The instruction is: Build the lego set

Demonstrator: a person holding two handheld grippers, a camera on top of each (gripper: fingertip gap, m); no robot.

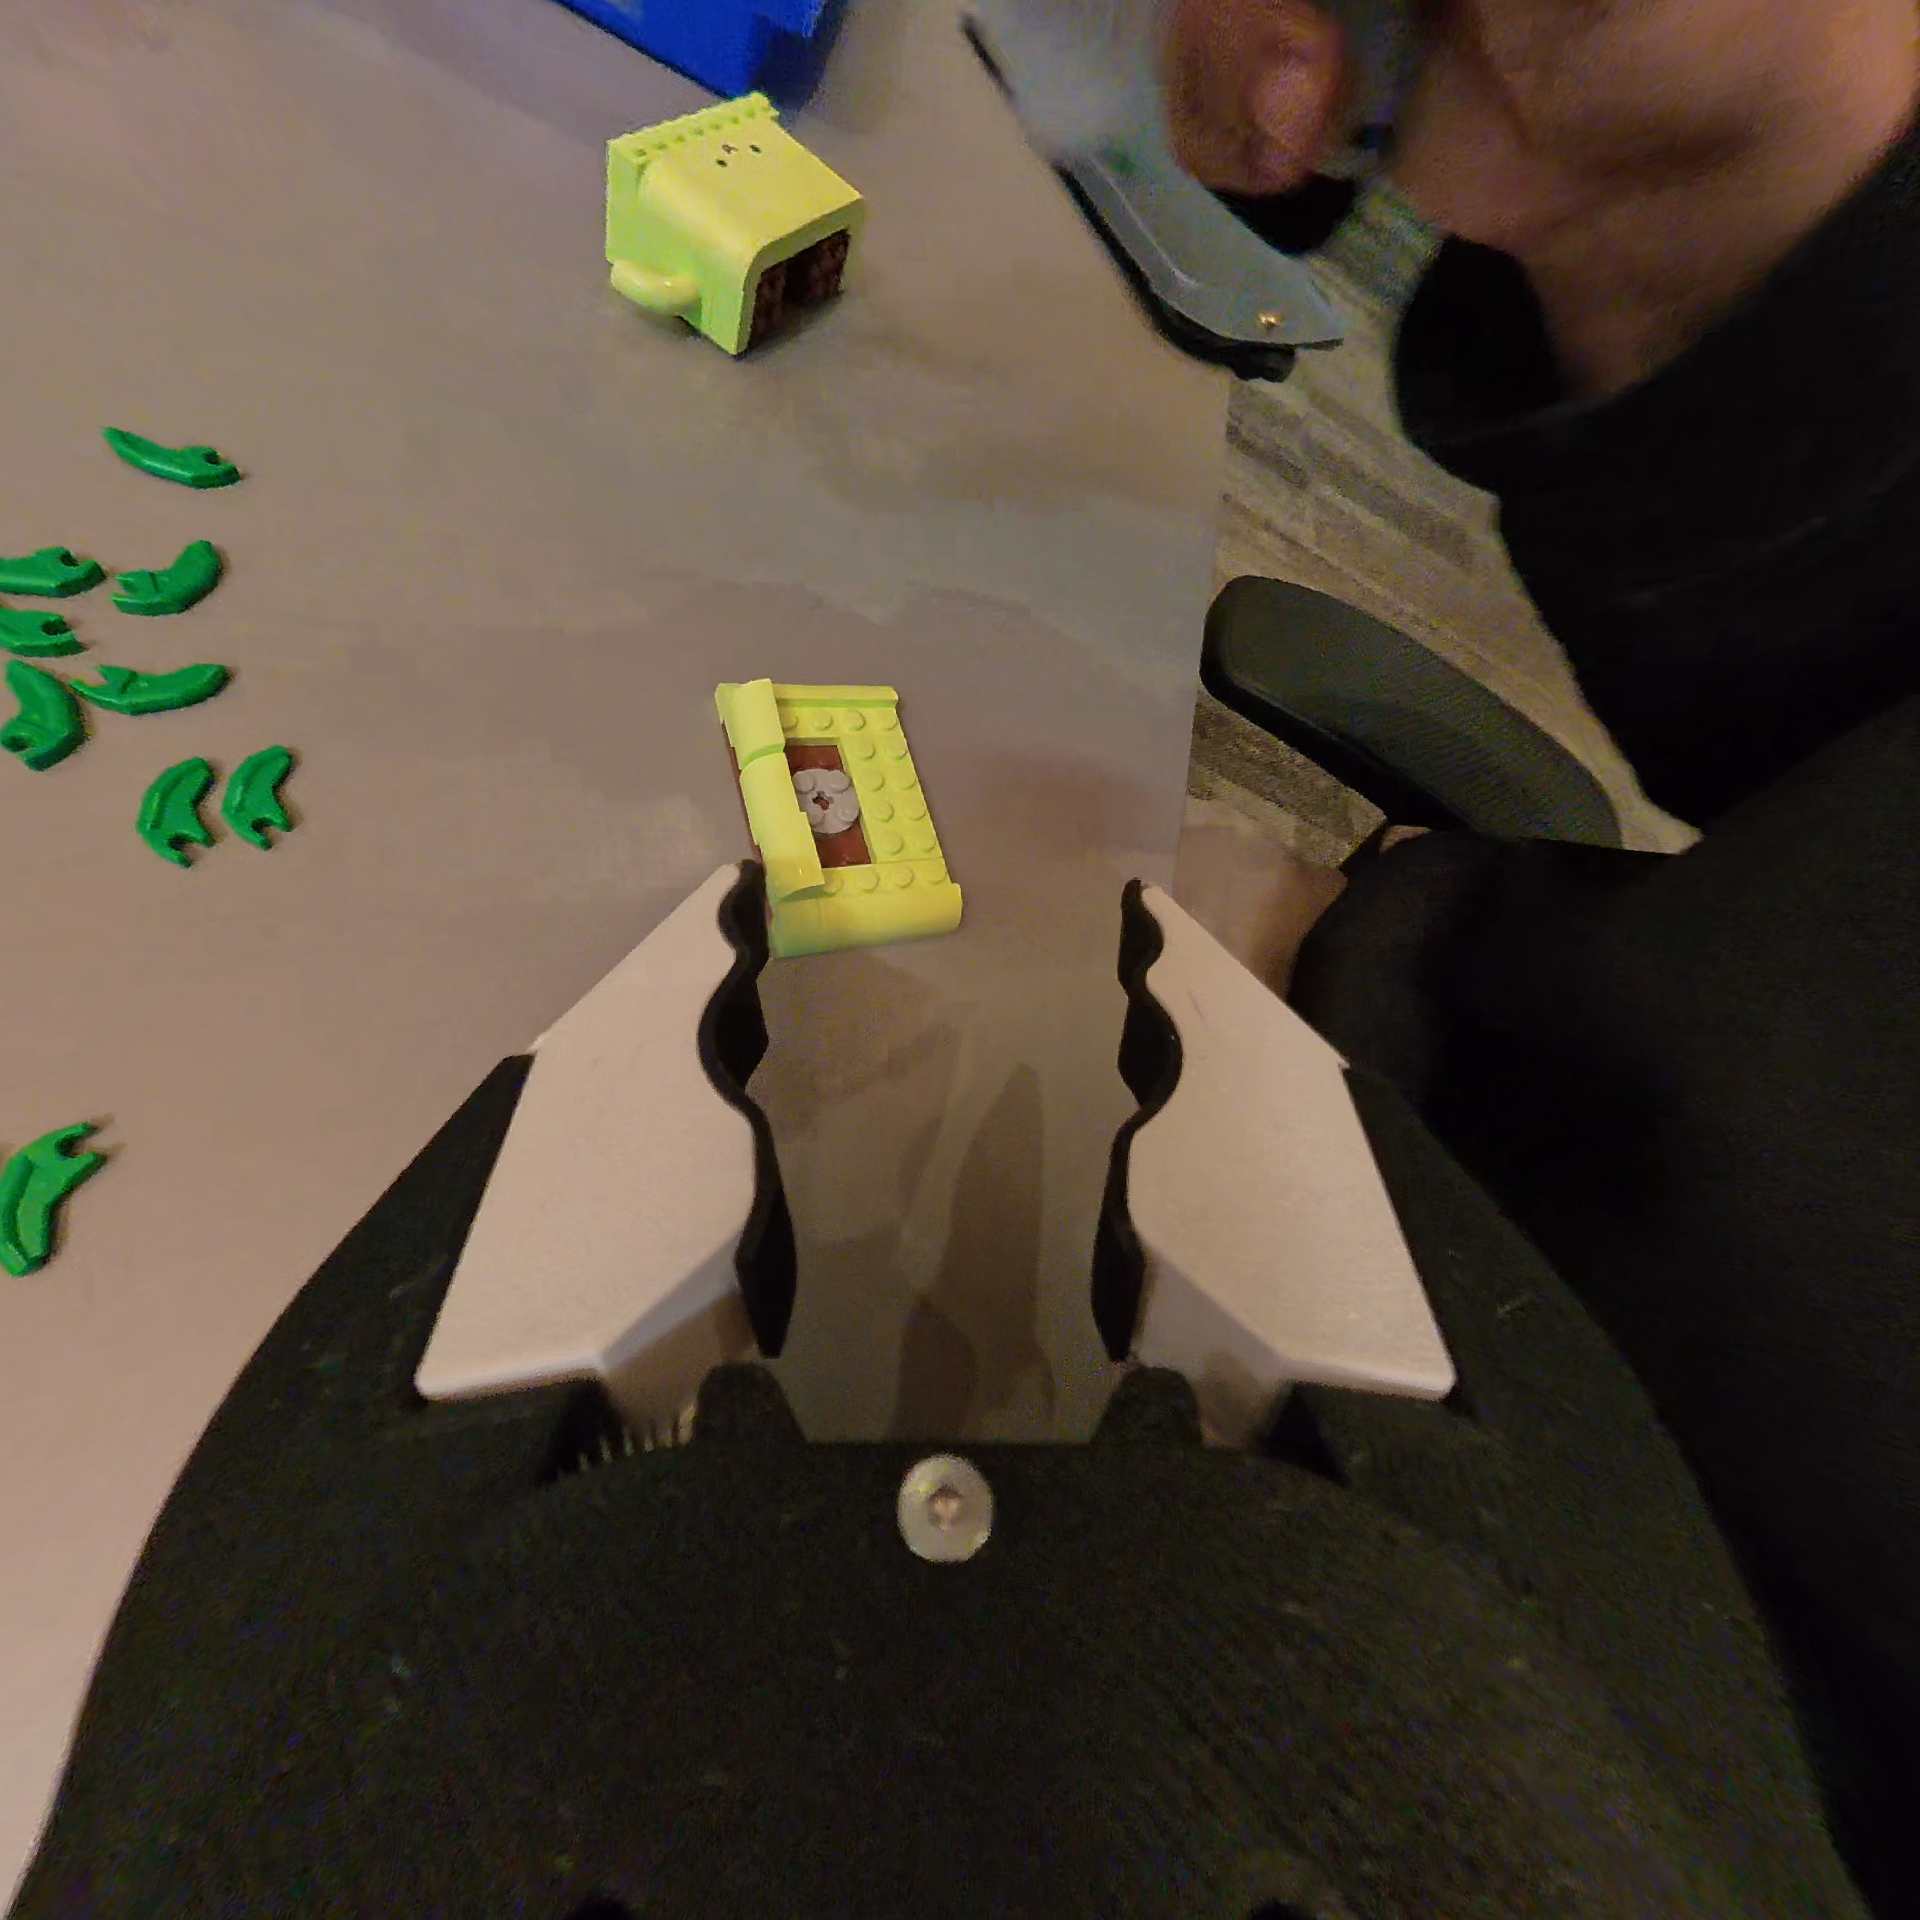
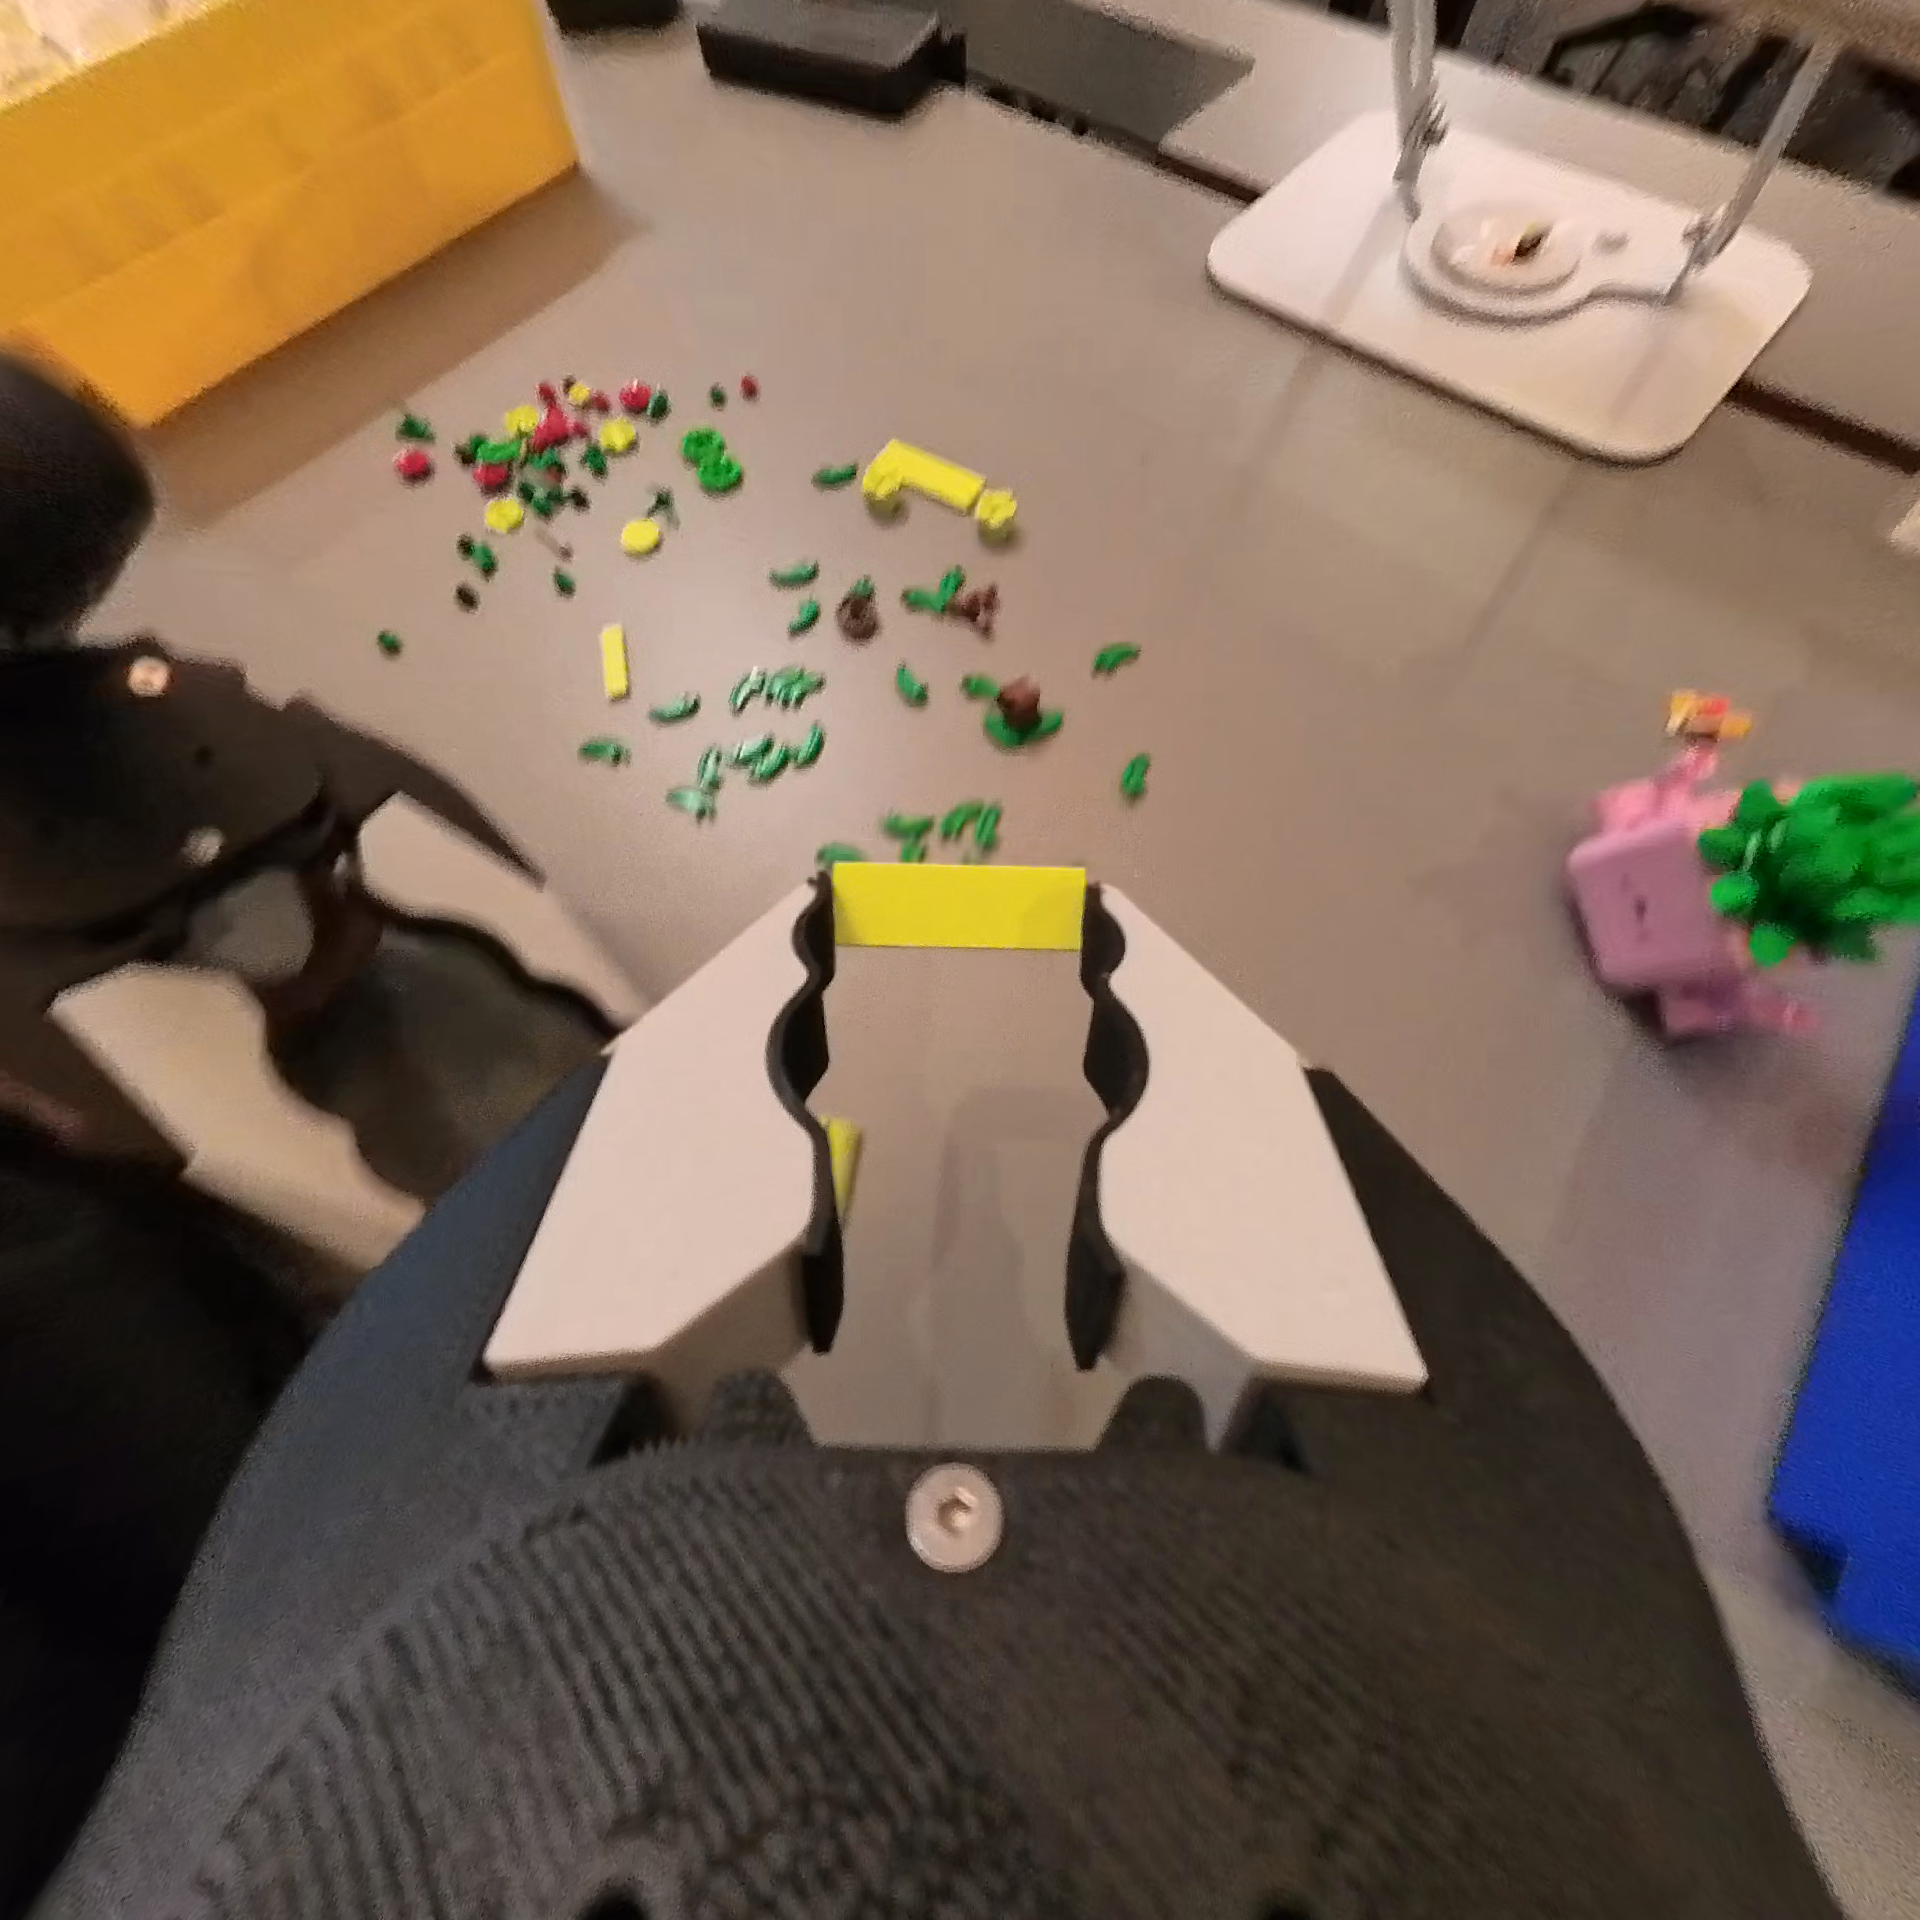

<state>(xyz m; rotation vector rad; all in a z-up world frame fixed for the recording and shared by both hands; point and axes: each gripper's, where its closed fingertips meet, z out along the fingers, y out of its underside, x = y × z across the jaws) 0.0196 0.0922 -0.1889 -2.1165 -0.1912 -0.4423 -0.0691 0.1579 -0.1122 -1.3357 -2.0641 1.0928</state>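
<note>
In the left wrist view a flat lime plate assembly (image 1: 847,821) with a brown centre and a grey round piece lies on the grey table (image 1: 520,520), just beyond my left gripper (image 1: 935,894), which is open and empty. A lime cube-shaped build (image 1: 727,223) stands farther off. In the right wrist view my right gripper (image 2: 958,894) is shut on a flat yellow tile (image 2: 958,909), held across its tips above the table. The left gripper (image 2: 312,935) shows at the left of that view.
Green leaf pieces (image 1: 156,686) lie left of the left gripper. Scattered small green, red and yellow pieces (image 2: 727,623) cover the table middle. A pink build with green foliage (image 2: 1766,914), a yellow box (image 2: 260,187), a blue box (image 2: 1860,1403), a white stand (image 2: 1507,281). A person's body and chair armrest (image 1: 1403,717) at the table's right edge. To reach the pink build with green foliage (image 2: 1766,914) in a straight line is about 15 cm for my right fingers, about 30 cm for my left.
</note>
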